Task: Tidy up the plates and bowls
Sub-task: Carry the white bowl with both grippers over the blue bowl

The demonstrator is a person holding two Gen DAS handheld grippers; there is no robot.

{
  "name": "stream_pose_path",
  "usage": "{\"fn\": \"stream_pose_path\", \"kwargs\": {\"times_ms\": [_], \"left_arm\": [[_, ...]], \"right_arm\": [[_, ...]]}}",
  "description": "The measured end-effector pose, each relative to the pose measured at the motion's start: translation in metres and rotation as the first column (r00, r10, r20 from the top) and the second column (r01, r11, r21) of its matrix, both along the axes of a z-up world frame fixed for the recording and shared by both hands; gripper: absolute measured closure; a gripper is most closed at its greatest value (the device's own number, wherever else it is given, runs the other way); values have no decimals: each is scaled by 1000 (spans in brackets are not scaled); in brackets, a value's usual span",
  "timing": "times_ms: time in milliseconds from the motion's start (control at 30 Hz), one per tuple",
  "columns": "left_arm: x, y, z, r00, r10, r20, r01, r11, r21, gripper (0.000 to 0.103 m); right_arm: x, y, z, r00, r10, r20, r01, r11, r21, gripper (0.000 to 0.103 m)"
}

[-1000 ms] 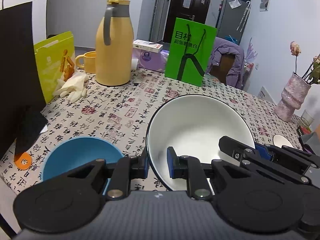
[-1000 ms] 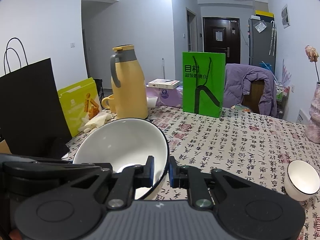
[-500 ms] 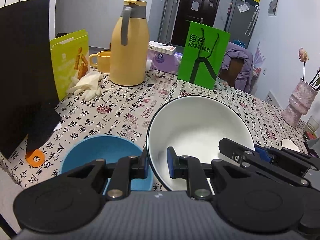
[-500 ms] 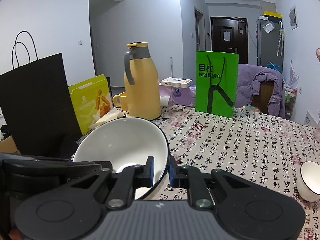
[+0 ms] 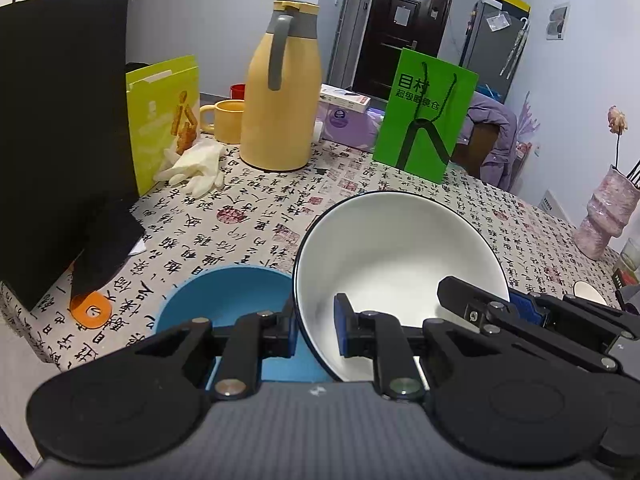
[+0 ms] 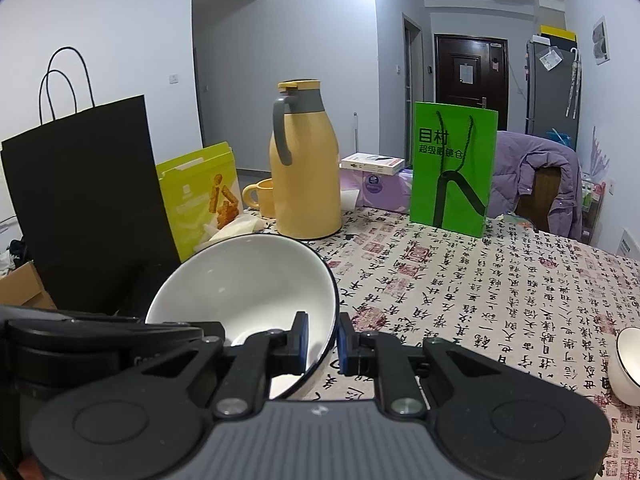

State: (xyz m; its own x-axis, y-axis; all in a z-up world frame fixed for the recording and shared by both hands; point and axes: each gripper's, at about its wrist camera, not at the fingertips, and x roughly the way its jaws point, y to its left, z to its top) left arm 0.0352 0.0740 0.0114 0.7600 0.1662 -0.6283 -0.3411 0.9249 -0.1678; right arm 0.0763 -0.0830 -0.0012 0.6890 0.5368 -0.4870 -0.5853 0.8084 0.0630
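A large white bowl [image 5: 396, 256] with a dark rim hangs tilted above the table, held from both sides. My left gripper [image 5: 316, 332] is shut on its left rim, one pad inside and one outside. My right gripper [image 6: 323, 340] is shut on the opposite rim of the same white bowl [image 6: 248, 284]; its black fingers [image 5: 516, 308] also show in the left wrist view. A blue bowl [image 5: 228, 296] rests on the tablecloth just left of and below the white bowl. A small white bowl [image 6: 626, 364] sits at the table's right edge.
A yellow thermos jug [image 5: 280, 92], yellow mug [image 5: 224, 120], green paper bag [image 5: 424, 116], purple tissue box and white gloves [image 5: 196, 164] stand behind. A black bag [image 5: 60, 120] and lime bag [image 5: 164, 116] line the left. A pink vase [image 5: 608, 212] stands at right.
Both grippers have carried the white bowl leftward across the table. The blue bowl has come further into view and now lies right beside the white bowl's left rim.
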Motion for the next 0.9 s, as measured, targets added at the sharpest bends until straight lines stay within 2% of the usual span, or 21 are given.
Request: {"fn": "stream_pose_path", "kwargs": {"times_ms": [900], "left_arm": [[-16, 43, -19, 998, 58, -19, -59, 998, -37, 85]], "right_arm": [[-5, 48, -18, 998, 49, -39, -50, 998, -38, 89]]}}
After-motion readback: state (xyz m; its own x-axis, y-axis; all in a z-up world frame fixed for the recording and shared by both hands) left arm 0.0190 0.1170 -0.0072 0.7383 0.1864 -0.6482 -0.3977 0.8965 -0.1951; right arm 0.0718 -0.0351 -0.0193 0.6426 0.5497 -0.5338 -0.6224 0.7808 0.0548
